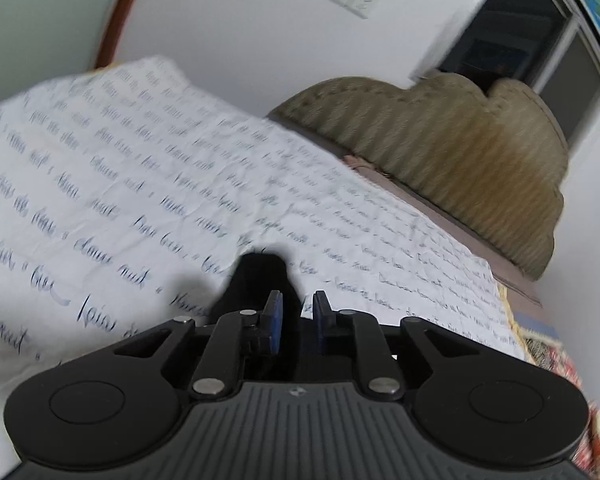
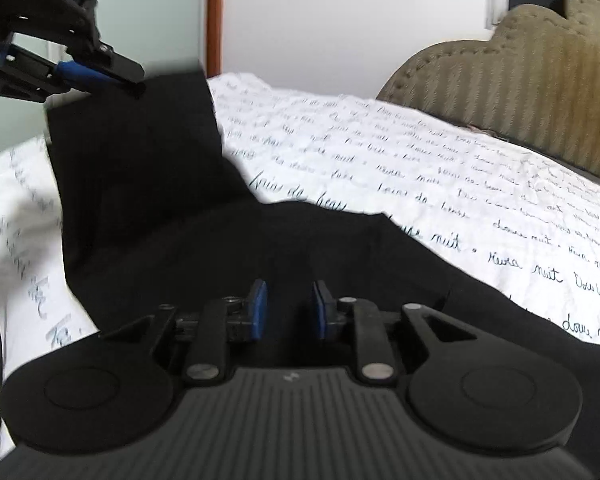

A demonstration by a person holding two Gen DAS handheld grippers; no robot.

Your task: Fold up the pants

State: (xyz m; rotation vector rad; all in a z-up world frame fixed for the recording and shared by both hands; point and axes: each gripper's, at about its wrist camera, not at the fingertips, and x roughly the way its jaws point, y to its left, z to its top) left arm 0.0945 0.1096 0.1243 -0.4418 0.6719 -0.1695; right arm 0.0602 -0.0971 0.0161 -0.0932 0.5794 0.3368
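Left gripper point(image 2: 134, 82) fingers grasping black pants point(image 2: 148, 168), right gripper point(image 2: 290, 308) fingers released, script-printed bedsheet point(image 2: 440, 168), headboard point(image 2: 520, 72) behind

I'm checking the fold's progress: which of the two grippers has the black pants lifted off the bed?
The left gripper: it pinches a lifted part of the pants. The right gripper grips nothing.
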